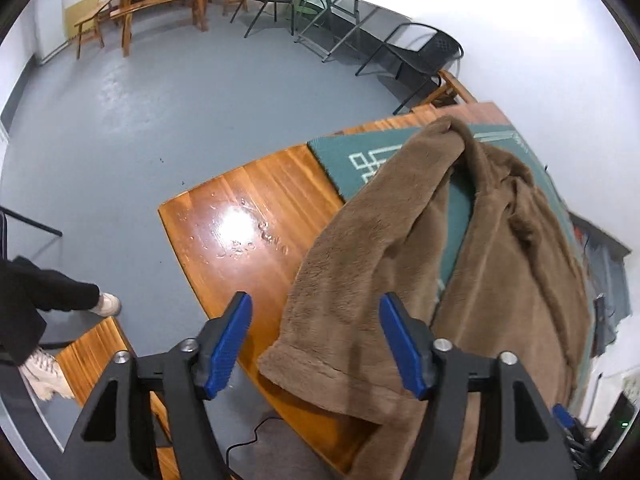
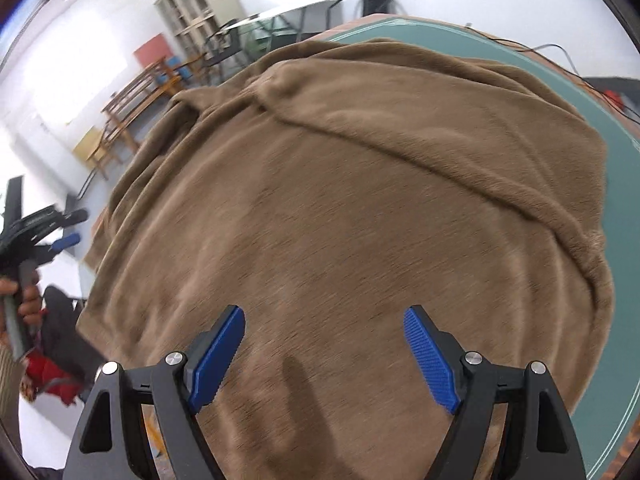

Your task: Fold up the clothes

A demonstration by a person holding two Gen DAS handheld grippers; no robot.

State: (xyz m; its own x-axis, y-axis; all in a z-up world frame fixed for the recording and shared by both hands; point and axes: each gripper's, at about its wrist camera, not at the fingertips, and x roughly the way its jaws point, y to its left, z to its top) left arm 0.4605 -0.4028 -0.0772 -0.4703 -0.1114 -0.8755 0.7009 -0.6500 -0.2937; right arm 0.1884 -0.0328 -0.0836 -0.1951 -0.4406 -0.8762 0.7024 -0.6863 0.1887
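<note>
A brown fleece garment (image 1: pixel 400 264) lies spread on a wooden table (image 1: pixel 248 216) over a green mat (image 1: pixel 344 156). One sleeve reaches toward the table's near edge, and its cuff (image 1: pixel 320 380) lies between the blue pads of my left gripper (image 1: pixel 316 312), which hovers open above it. In the right wrist view the garment's broad body (image 2: pixel 340 200) fills the frame. My right gripper (image 2: pixel 324 320) hangs open just over the cloth with nothing between its fingers. The left gripper (image 2: pixel 60 236) shows at the left edge, held by a hand (image 2: pixel 28 300).
A person's legs and pale shoes (image 1: pixel 44 368) stand left of the table on the grey floor (image 1: pixel 160 112). Wooden benches (image 1: pixel 160 0), black chairs (image 1: pixel 416 52) and a glass table line the far walls. Cables (image 2: pixel 560 52) trail along the mat's far edge.
</note>
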